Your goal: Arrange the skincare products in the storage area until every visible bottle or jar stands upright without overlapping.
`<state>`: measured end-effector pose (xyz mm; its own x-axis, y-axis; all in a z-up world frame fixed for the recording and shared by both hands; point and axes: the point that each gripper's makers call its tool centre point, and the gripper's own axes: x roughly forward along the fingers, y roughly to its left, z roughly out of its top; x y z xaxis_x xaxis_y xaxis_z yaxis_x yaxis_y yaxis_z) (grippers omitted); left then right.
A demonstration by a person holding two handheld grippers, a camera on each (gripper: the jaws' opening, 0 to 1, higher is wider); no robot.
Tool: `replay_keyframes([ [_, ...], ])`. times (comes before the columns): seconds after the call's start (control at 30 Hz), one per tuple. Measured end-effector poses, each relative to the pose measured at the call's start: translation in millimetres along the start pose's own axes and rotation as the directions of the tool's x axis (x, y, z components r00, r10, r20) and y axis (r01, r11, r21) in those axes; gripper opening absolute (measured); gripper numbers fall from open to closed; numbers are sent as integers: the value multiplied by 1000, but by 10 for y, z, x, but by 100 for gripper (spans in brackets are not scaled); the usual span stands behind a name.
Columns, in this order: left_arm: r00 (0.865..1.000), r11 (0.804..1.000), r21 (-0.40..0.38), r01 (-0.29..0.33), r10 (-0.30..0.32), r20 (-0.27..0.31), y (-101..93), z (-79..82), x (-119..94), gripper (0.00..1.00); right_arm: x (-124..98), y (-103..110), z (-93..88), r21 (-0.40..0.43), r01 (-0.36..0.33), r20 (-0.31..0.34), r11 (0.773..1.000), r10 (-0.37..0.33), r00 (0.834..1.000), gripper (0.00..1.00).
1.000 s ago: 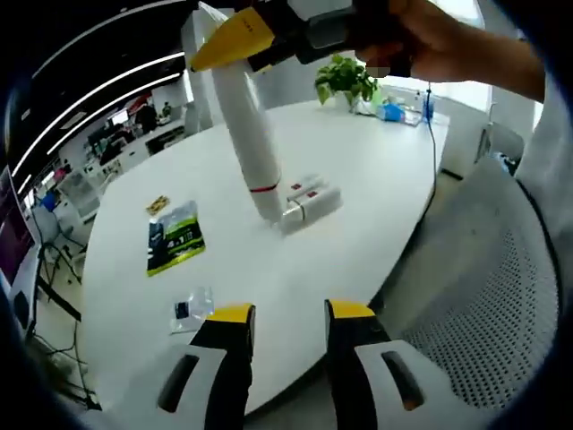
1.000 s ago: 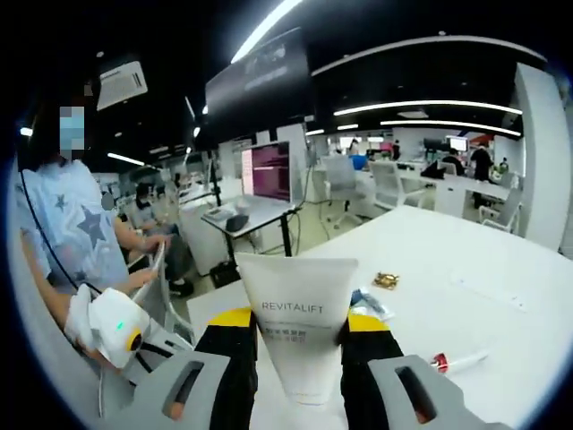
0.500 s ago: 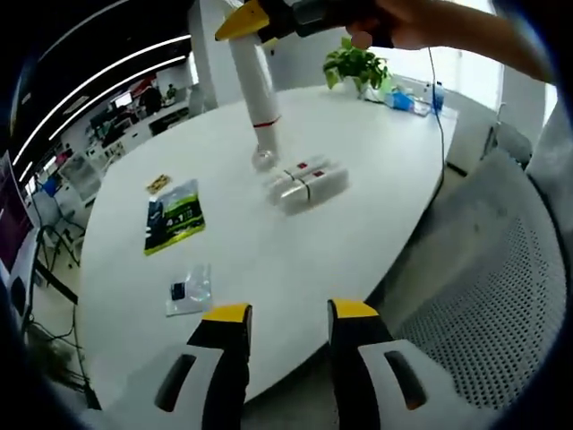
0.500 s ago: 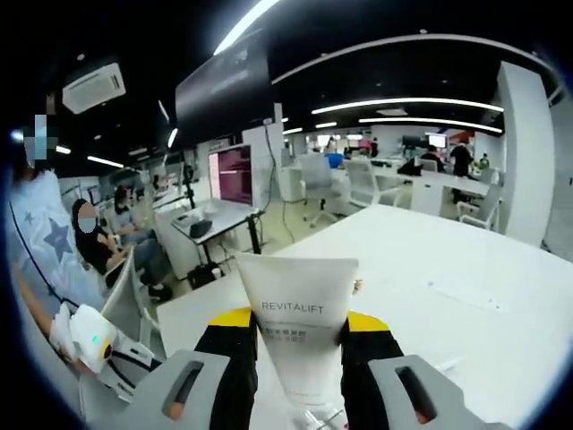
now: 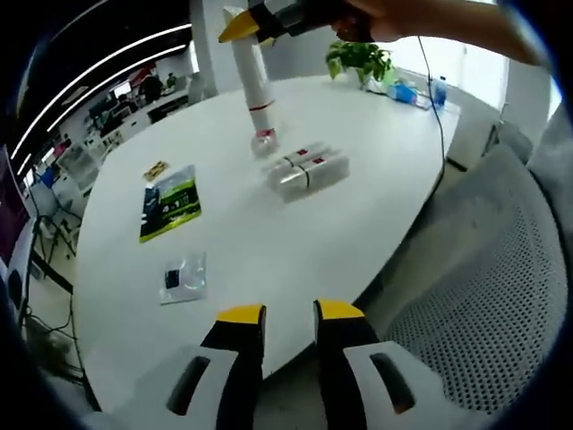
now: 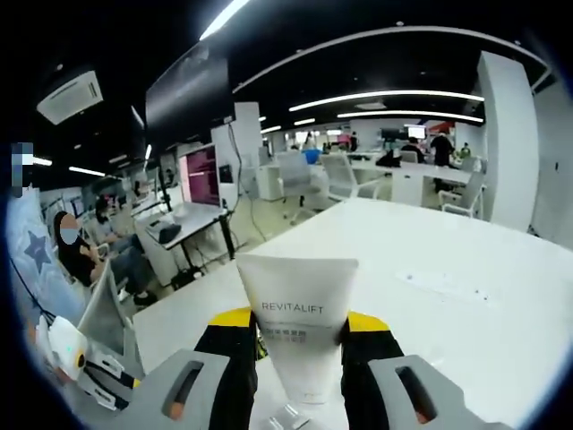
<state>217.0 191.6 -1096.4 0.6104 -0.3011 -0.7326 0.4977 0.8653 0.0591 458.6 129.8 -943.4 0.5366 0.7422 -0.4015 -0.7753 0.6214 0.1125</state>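
White tube (image 6: 299, 324), clamped upright in right gripper (image 6: 299, 333); cap end cut off below.
Left gripper (image 5: 285, 315) nearly closed, empty; boxed products (image 5: 305, 170) lay on table (image 5: 269, 242) ahead, labels illegible.

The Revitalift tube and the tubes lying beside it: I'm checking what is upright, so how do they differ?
The Revitalift tube stands cap-down on the white table, gripped near its top by the right tongs; the lying tubes rest flat on their sides, side by side, untouched. The standing tube looks longer. Both are white with red markings.
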Motion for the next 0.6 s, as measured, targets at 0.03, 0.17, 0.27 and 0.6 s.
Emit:
replay_keyframes([
  [0.03, 1000, 1000, -3, -2, 2, -1, 6, -1, 1, 16, 21, -17, -10, 5, 4, -2, 1000, -4, 1000, 30],
  [0.17, 1000, 1000, 12, -2, 2, 5, 8, 7, -5, 15, 149, -98, -48, 22, 20, -6, 1000, -20, 1000, 30],
  [0.27, 1000, 1000, 7, -5, 5, 11, 18, 14, -6, 15, 243, -152, -68, 29, 26, -11, 999, -26, 1000, 30],
  [0.6, 1000, 1000, -8, 8, -8, -8, -1, -41, 15, 12, 491, -340, -89, 28, 47, -25, 999, -46, 999, 30],
])
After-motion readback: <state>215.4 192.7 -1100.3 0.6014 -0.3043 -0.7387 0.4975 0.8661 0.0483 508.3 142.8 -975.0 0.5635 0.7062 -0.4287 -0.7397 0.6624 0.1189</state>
